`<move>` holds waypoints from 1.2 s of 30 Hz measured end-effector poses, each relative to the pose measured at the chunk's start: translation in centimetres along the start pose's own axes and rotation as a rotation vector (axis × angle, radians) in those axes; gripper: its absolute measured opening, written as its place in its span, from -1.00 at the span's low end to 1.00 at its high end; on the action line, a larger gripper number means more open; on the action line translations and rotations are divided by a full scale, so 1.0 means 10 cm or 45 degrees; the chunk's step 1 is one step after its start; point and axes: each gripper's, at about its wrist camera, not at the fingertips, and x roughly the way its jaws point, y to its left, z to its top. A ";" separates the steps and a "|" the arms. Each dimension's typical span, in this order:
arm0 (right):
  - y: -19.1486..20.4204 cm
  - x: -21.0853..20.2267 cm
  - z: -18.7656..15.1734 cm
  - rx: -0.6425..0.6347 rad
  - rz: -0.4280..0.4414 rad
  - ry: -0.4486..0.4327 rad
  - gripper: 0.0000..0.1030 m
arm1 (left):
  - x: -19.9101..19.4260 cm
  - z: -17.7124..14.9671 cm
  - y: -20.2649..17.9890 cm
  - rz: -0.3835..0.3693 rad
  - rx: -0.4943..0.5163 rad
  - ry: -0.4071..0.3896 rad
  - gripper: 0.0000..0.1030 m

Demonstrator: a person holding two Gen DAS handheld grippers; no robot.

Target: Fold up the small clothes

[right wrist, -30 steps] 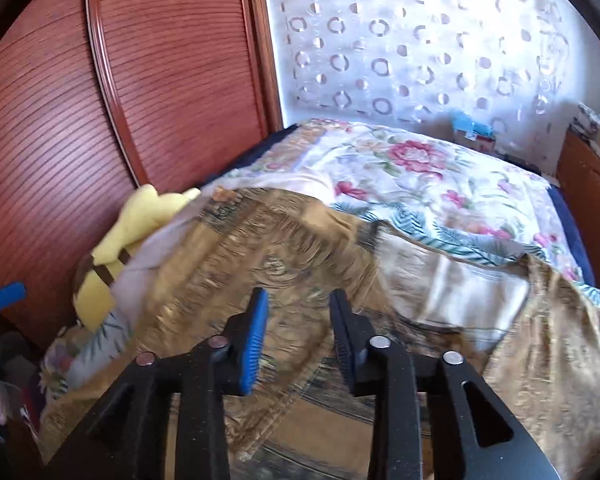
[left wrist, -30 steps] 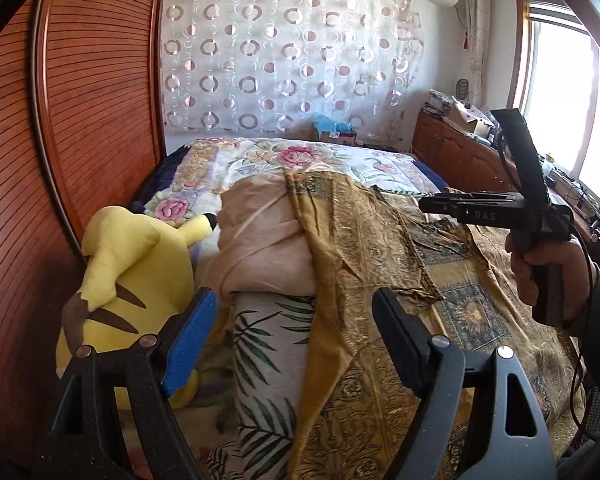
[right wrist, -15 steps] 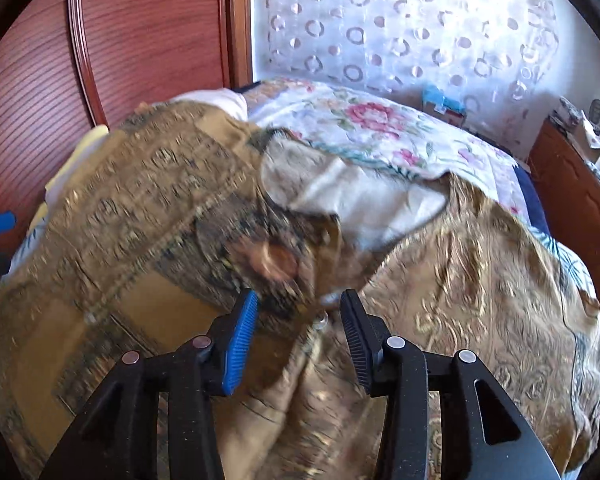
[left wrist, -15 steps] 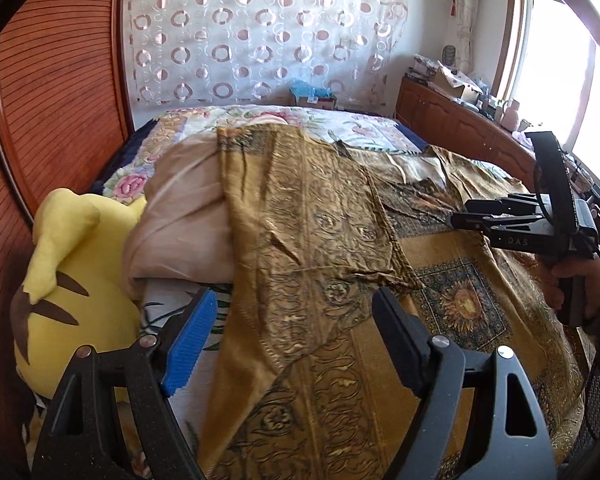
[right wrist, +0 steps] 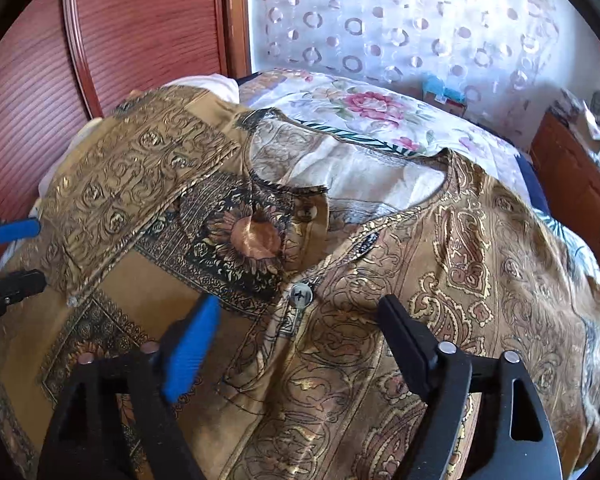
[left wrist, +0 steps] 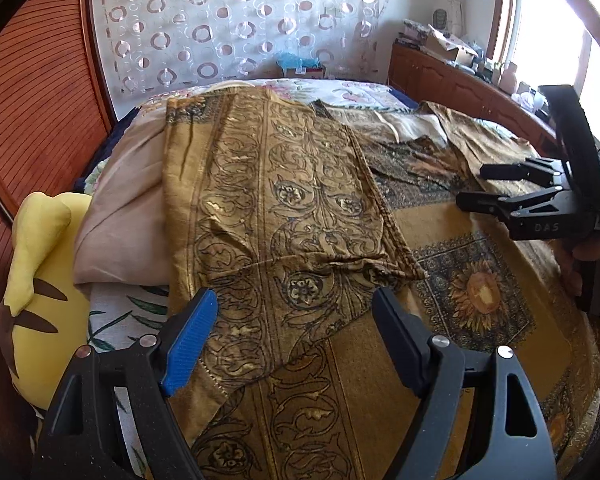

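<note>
A gold patterned button-up shirt (left wrist: 292,208) with sunflower panels lies spread face up on the bed; it also shows in the right wrist view (right wrist: 340,280), neckline open, one sleeve folded in across the chest. My left gripper (left wrist: 296,320) is open and empty, just above the sleeve's lower end. My right gripper (right wrist: 300,320) is open and empty, hovering over the button placket near a grey button (right wrist: 301,295). The right gripper also appears in the left wrist view (left wrist: 476,186), over the shirt's right side.
A yellow plush toy (left wrist: 36,280) lies at the bed's left edge beside a beige pillow (left wrist: 128,208). A floral bedspread (right wrist: 372,108) covers the bed. A red wooden wardrobe (right wrist: 120,40) stands on the left, a wooden cabinet (left wrist: 452,80) on the right.
Both grippers have moved forward and lower over the shirt. My right gripper's jaws have opened wider and now sit above the button placket.
</note>
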 end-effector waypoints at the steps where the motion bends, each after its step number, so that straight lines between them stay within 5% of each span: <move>1: 0.00 0.01 0.01 0.003 0.001 0.001 0.63 | 0.02 0.00 0.00 0.001 0.003 0.015 0.56; 8: -0.10 -0.07 -0.03 0.025 0.033 0.016 0.64 | 0.10 0.02 -0.09 0.014 0.058 0.049 0.72; 13: -0.47 -0.49 -0.20 0.135 0.027 -0.096 0.64 | 0.10 0.02 -0.08 0.007 0.060 0.052 0.74; 19: -1.14 -0.99 -0.56 0.177 -0.197 -0.141 0.64 | 0.10 0.02 -0.08 0.006 0.058 0.049 0.75; 28: -2.28 -1.19 -1.37 0.436 -0.407 -0.042 0.64 | 0.11 0.02 -0.08 0.006 0.058 0.049 0.75; 36: -2.74 -1.18 -1.82 0.620 -0.362 0.024 0.63 | 0.11 0.02 -0.08 0.005 0.058 0.049 0.75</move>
